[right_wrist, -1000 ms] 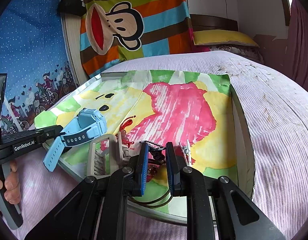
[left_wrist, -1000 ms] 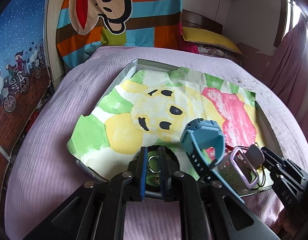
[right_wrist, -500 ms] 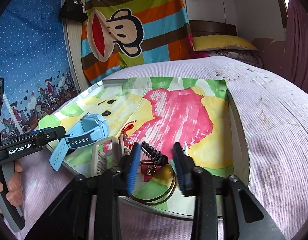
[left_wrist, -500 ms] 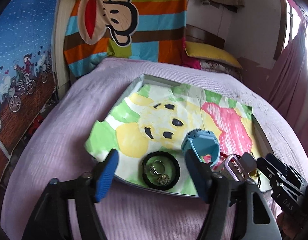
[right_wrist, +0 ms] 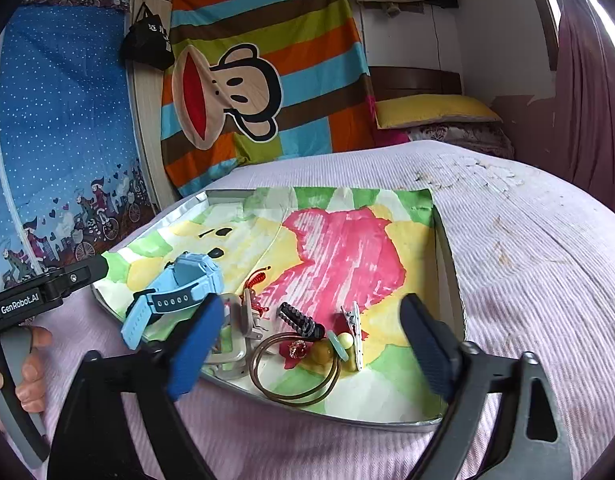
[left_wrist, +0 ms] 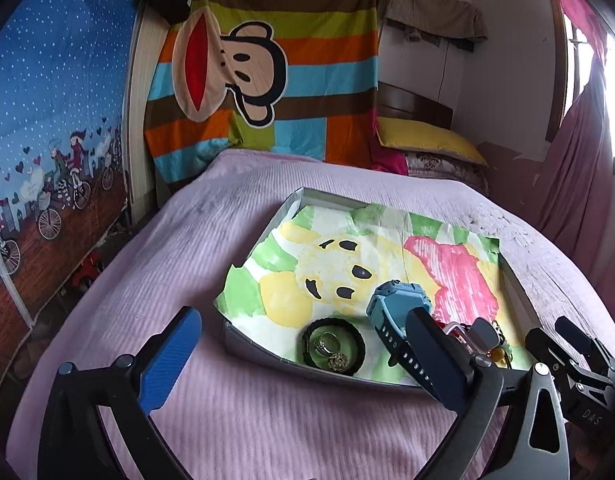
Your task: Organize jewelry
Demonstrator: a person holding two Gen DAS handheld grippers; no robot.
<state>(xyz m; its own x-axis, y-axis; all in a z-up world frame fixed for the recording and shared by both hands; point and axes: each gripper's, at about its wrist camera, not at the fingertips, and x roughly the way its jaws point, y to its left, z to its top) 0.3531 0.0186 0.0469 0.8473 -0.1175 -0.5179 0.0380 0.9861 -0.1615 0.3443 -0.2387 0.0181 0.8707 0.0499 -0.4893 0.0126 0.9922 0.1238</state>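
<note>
While both claws hang spread wide and empty above the pink bed (left_wrist: 267, 420), the jewelry sits in a shallow grey tray (right_wrist: 451, 264) lined with a painted paper. Near the left claw (left_wrist: 303, 360), a black ring dish (left_wrist: 334, 351) holds two metallic rings. Beside it lies a light-blue watch (right_wrist: 179, 288). Before the right claw (right_wrist: 311, 344) cluster a brown hoop bangle (right_wrist: 295, 376), a black hair clip (right_wrist: 301, 320), a beige buckle and yellow-green beads.
</note>
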